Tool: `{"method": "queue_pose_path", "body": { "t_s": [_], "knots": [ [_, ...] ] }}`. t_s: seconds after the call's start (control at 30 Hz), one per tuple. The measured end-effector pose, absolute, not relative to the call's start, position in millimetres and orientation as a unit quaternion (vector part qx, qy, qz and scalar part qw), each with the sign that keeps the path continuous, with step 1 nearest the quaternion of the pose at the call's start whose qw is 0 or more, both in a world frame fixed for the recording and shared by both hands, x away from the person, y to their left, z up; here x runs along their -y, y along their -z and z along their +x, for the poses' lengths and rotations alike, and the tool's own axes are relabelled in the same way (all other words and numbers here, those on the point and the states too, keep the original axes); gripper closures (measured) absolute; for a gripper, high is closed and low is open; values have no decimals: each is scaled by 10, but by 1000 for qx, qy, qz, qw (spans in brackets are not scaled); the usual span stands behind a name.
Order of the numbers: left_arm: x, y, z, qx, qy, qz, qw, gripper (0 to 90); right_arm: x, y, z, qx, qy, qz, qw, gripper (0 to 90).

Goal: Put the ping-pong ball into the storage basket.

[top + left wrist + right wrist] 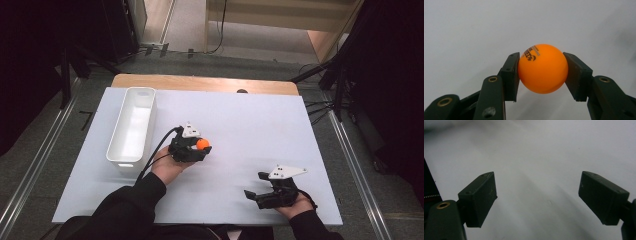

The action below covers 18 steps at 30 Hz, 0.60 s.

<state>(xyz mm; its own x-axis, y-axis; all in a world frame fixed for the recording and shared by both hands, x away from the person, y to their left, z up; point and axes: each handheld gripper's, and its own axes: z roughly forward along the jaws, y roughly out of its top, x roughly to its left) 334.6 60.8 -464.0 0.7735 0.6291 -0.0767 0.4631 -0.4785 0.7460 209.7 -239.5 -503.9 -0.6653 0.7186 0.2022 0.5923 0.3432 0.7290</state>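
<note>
I've got the small glossy orange plastic ball (543, 68) pinched in my left claw (199, 145), one pad on each side across its widest part, so it can't roll out. It sits above the middle of the white tabletop (240, 130), just right of the long white rectangular plastic bin (132, 125), probably where it's headed. Being round, the ball has no long axis; its black printed logo faces up and slightly left in the left gripper view. My right claw (254, 195) rests low near the tabletop's near right edge, jaws spread wide with nothing between them, kept clear of the work.
</note>
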Motion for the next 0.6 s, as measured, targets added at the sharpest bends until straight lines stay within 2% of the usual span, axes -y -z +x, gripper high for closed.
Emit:
{"method": "queue_pose_path", "body": {
  "t_s": [0.6],
  "knots": [
    [-688, 4250, 3314, -300, -79, 856, 414, 510, 2390, 5032, 2096, -817, -406, 403, 80, 134]
  ]
}}
